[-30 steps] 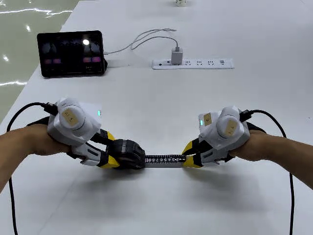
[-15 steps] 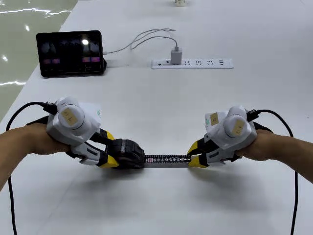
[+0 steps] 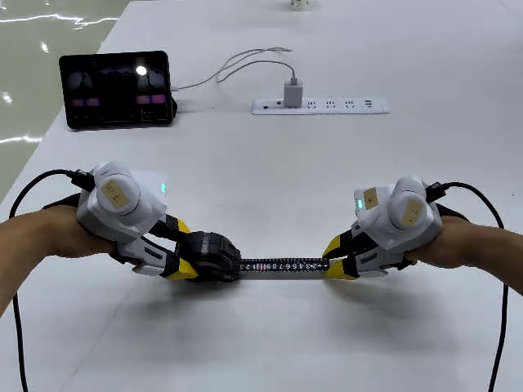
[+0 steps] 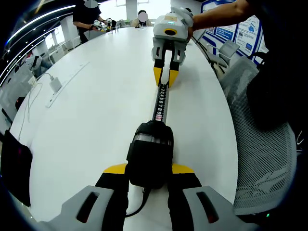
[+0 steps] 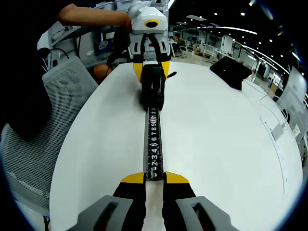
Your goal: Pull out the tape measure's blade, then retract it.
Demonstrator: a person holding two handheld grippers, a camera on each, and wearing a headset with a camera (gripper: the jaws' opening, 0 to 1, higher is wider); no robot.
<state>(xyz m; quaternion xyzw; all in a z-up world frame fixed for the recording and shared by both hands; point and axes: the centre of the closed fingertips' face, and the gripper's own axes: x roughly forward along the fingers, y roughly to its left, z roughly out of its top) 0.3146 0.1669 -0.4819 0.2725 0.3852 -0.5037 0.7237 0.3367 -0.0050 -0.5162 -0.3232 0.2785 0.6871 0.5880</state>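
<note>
Your left gripper (image 3: 186,249) is clamped on the tape measure (image 3: 211,256), one jaw on each side of the black case, as the left gripper view shows; your right gripper (image 3: 335,261) is closed on the free end of the blade (image 3: 282,266), yellow jaw tips pinched over it.

Both sit low on the white table (image 3: 270,171), well apart and facing each other; the case lies on the tabletop at your left, and the blade runs flat and straight from its mouth across to your right.

Behind the work: a dark tablet (image 3: 116,88) at far left; a white power strip (image 3: 320,105) near centre with a charger (image 3: 295,92) plugged in and a cable looping toward the tablet; none of it near the tape.

Progress, as judged: the first half is under way; a short length of blade is out, its printed numerals legible in the right gripper view, and it looks taut between the two grips; whether that is far enough is your call.

Left to do: finish the pull if more is wanted, then the whole retraction; feed the blade back under control with the case pinned, since a released blade may snap back.
</note>
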